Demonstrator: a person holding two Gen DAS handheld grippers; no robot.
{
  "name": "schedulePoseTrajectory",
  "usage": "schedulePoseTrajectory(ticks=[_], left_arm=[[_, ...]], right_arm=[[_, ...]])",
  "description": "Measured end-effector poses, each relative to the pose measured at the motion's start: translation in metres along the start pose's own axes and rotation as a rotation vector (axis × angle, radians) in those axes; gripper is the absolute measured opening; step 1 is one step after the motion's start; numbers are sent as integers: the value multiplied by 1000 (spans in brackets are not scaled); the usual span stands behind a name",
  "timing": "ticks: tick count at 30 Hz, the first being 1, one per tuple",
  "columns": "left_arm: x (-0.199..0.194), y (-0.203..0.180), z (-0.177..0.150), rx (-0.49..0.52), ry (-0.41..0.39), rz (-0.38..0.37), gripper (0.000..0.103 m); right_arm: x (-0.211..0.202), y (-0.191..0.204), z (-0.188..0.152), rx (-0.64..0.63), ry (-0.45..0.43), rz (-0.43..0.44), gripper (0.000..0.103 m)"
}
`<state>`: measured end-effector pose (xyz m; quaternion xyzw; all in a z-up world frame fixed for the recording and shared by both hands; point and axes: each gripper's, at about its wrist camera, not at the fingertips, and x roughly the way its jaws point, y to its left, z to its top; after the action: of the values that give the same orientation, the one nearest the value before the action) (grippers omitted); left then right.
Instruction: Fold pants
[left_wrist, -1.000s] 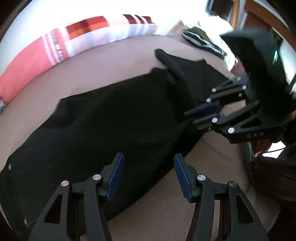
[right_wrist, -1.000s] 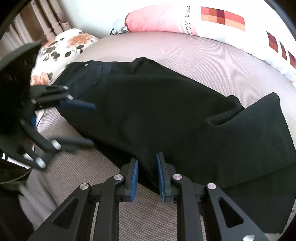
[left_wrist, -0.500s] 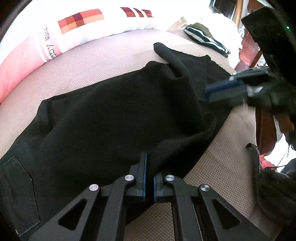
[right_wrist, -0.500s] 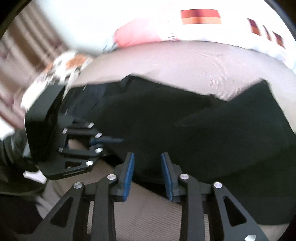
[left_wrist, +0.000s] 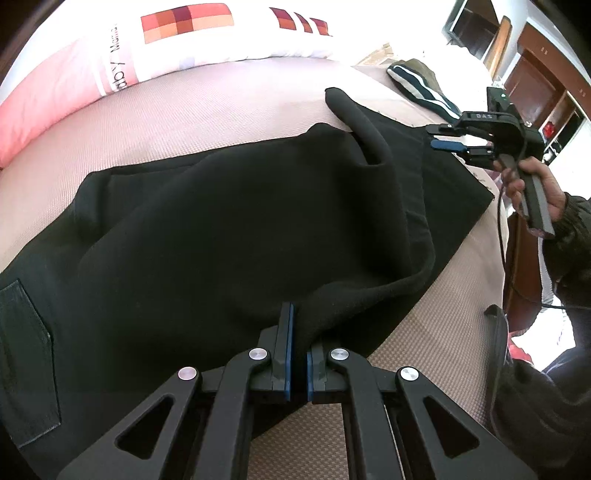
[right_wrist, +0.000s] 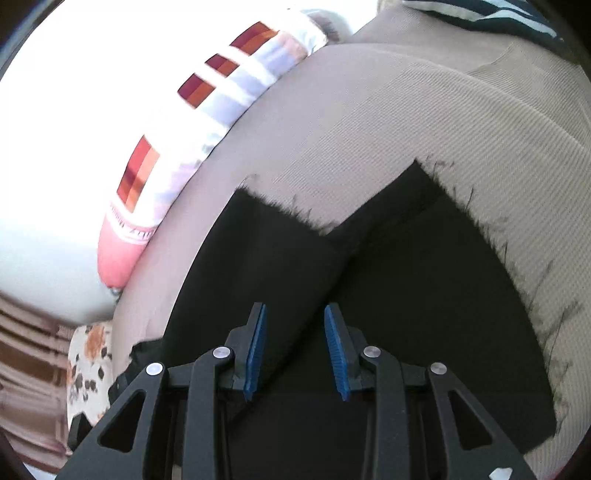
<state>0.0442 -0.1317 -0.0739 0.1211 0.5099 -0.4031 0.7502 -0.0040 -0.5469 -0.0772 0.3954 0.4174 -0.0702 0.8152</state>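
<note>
A pair of black cloth pants (left_wrist: 229, 236) is spread lengthwise over the beige woven bed cover (left_wrist: 229, 110), the waist end with its back pocket (left_wrist: 26, 365) lying toward the left of the left wrist view and the leg ends toward the right. The legs are seen laid roughly one over the other, though a rolled ridge of cloth stands up along the far side and the near edge is bunched. The left tool (left_wrist: 298, 354) is clamped shut on that near edge about midway along the pants. The right tool (right_wrist: 295, 350), held in a hand (left_wrist: 532, 184), has its jaws parted, having just been opening, and nothing is pinched between them; it hovers over the frayed hems (right_wrist: 369, 225). The work is judged to be at an early stage: the lengthwise doubling looks mostly done, while the hems are not yet gripped, the crosswise folds toward the waist are not begun, and smoothing is left. A long pink and white pillow (left_wrist: 122, 62) lies beyond.
</note>
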Motion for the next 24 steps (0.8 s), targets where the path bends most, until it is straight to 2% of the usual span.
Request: schedulePoseTrajectory(ticks=[6,9,14,17,20,24], left_arm=[[1,3,0,-20,5,-8,5],[2,3,0,-21,10,-5,5],[4,3,-1,-34,17,-1,5],[4,0,-1,-32,20,8,5],[2,-3,-1,-13,15,19,5],[6,-14,-2,45,21,32,8]], right_arm=[[17,-13,17,45,-18,1,29],[19,-17,24,44,-32,4,23],[24,-20,31,45,-28,3,6],[7,-8,30,-7,-61,-25,4],[-33,5,20,-116,-136,-131,3],[-77,-1,-22,-176,-199,-320,3]])
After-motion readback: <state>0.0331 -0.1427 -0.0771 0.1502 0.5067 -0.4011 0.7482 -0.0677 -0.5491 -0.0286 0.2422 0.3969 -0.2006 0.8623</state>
